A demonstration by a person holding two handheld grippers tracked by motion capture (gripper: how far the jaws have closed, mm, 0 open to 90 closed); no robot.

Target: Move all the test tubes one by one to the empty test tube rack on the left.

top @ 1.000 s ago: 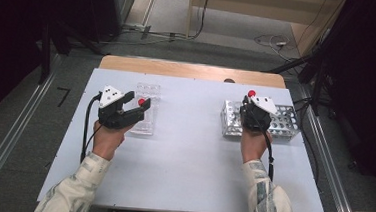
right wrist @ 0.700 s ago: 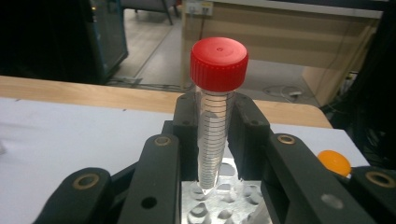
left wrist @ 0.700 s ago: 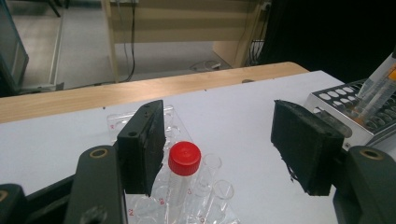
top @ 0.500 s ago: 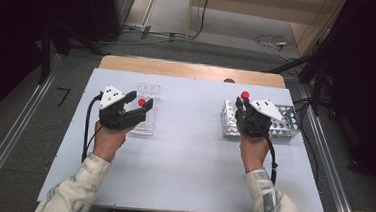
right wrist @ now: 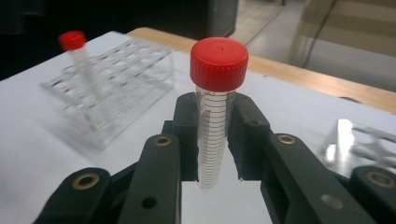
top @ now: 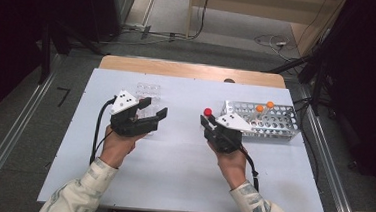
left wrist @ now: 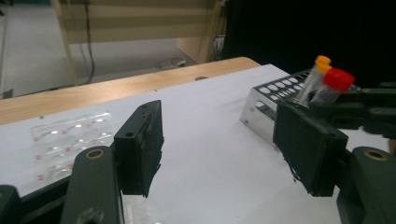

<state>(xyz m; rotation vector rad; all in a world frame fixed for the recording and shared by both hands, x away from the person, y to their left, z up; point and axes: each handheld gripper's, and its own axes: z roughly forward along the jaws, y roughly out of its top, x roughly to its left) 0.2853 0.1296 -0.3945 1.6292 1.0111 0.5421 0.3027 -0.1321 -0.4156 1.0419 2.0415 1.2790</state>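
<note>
A clear tube with a red cap (right wrist: 218, 63) stands upright between the jaws of my right gripper (right wrist: 215, 123), which is shut on it. From above, that gripper (top: 206, 121) hangs over the white table (top: 182, 160), left of the metal rack (top: 280, 126), with the tube's red cap (top: 207, 112) on top. My left gripper (top: 156, 108) hovers by the clear plastic rack (top: 148, 89). Its jaws have just been opening and nothing is between them (left wrist: 224, 135). Another red-capped tube (right wrist: 73, 42) stands in the clear rack (right wrist: 116, 88).
Two orange-capped tubes (top: 264, 107) stand in the metal rack, which has many free holes. A wooden strip (top: 188, 70) runs along the table's far edge. Black cables trail from both grippers toward the person's sleeves.
My right gripper has carried the red-capped tube left, away from the metal rack. My left gripper has shifted a little to the right and now covers the red cap in the clear rack.
</note>
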